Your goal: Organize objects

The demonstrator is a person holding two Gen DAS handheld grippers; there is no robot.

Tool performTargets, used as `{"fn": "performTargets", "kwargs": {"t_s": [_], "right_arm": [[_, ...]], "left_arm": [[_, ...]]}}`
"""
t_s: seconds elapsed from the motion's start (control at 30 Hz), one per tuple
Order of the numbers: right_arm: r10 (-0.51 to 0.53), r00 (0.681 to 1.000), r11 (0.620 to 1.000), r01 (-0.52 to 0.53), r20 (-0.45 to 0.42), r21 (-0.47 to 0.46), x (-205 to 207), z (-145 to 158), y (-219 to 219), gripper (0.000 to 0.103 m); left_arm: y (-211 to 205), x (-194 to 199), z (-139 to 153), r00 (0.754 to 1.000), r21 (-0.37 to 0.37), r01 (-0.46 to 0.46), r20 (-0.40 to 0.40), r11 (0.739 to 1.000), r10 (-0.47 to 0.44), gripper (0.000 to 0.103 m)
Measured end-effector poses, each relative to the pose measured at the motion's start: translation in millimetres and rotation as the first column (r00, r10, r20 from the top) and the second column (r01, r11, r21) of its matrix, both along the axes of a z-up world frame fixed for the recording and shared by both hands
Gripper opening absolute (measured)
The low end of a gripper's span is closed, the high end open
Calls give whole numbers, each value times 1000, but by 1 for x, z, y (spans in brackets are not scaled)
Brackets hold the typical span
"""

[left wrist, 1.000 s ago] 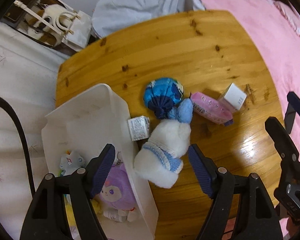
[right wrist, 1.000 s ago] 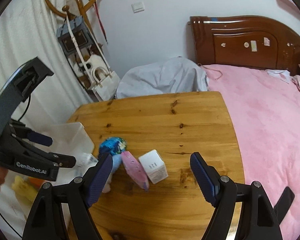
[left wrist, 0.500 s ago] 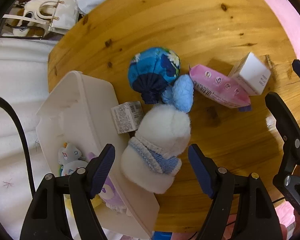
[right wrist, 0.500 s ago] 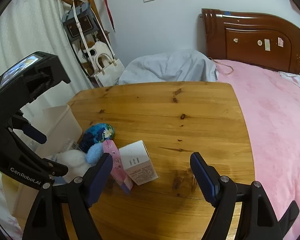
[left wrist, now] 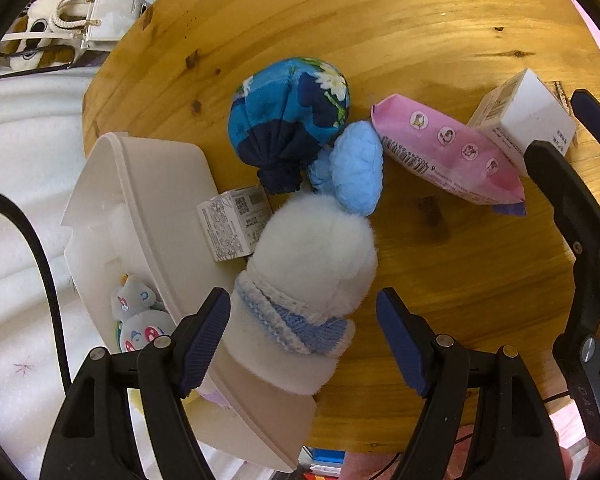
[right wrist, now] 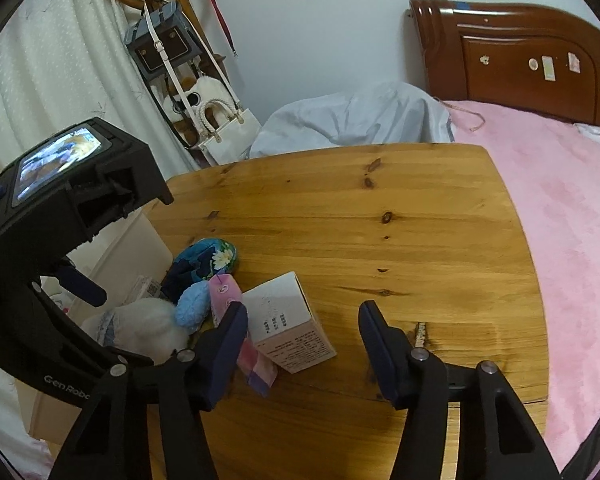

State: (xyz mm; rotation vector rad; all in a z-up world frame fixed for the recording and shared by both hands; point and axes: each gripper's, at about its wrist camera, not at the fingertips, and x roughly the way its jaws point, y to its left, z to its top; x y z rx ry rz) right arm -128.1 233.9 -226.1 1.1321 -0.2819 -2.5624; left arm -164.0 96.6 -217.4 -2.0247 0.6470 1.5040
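The bin [left wrist: 156, 184] is sitting at the table's [left wrist: 380, 32] left edge, its near end cut off behind the left gripper [left wrist: 303, 336]. Toys [left wrist: 136, 320] are lying inside it, partly hidden by its wall and by the left finger [left wrist: 204, 336]; the right wrist view is showing only a sliver of the bin [right wrist: 148, 236] behind the left gripper's body.

The small box [left wrist: 234, 224] is leaning against the bin's right wall. The white plush [left wrist: 312, 264] is lying just beside it, its near end resting over the bin's rim. The left gripper is hanging open around this near end; whether the left pad is touching the plush is hard to make out, and the right pad is standing clear. The blue ear [left wrist: 358, 168] is touching the floral pouch [left wrist: 288, 108] at the far side.

Further right, the pink packet [left wrist: 448, 152] is lying against the white box [left wrist: 528, 120]. In the left wrist view the right gripper's finger is covering the box's near corner. The right wrist view is showing the box's [right wrist: 288, 320] printed side. The right gripper [right wrist: 302, 344] is closing, with the box between its jaws; the pads are not pressing it. Its left finger [right wrist: 224, 352] is hiding part of the packet [right wrist: 236, 320].

The bed [right wrist: 560, 200] is appearing only in the right wrist view.
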Motion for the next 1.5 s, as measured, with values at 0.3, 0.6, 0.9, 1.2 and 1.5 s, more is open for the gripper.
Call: {"fn": "performTargets", "kwargs": {"t_s": [0.3,0.6,0.9,1.2,1.5], "right_arm": [[52,999,999,-52,9,17,1,-4,-7,41],[50,998,999,-50,26,7,1,-5,-3,35],[66,998,998,-66,24,1,4,-1,-3,35],[78,997,997,-78,4,18,9,11,-6,35],[59,998,998,-59,-4,34,18,21,-4,35]], "left_arm": [[-1,7,-10,999,-21,53,-7,998,-53,79],[0,11,-15,996,-46,87,-32,995,-88,79],[-9,13,-10,991,-19,101,-82,995,-102,67],[-11,13,9,988,29,133,-86,991,-130,54],[-9,23,20,982,57,172,-88,983,-167,41]]}}
